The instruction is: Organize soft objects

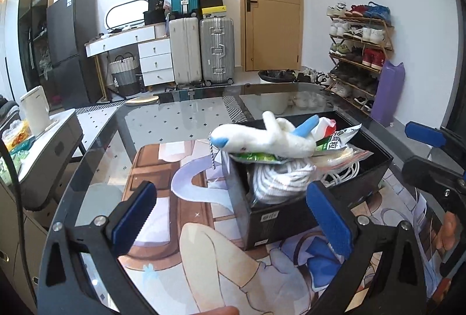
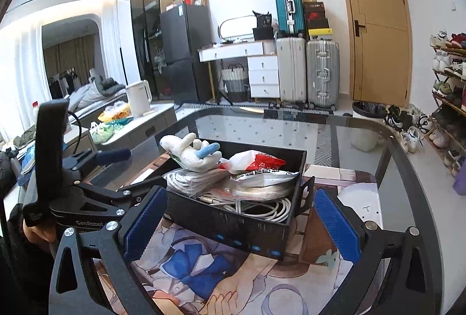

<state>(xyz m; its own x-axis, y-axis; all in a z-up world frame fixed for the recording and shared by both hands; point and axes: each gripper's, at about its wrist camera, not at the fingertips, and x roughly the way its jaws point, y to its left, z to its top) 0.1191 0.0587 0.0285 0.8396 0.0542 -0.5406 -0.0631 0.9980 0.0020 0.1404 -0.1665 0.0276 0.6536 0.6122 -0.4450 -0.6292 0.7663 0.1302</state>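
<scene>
A black open box (image 1: 291, 216) (image 2: 250, 230) stands on a printed mat (image 1: 180, 216) on the glass table. A white and blue plush toy (image 1: 262, 139) (image 2: 192, 153) lies on top of its contents, over a green snack packet (image 1: 335, 143), a red and white packet (image 2: 256, 162), a bagged white rope (image 1: 279, 181) and white cables (image 2: 262, 208). My left gripper (image 1: 233, 216) is open and empty in front of the box. My right gripper (image 2: 241, 224) is open and empty, its fingers either side of the box's near end. The right gripper also shows at the right of the left wrist view (image 1: 431, 157).
The glass table's rim (image 2: 402, 146) curves around the far side. A white side counter with a kettle (image 1: 33, 111) and bags stands left. Suitcases (image 1: 215, 50), a drawer desk, a shoe rack (image 1: 361, 53) and a door are beyond.
</scene>
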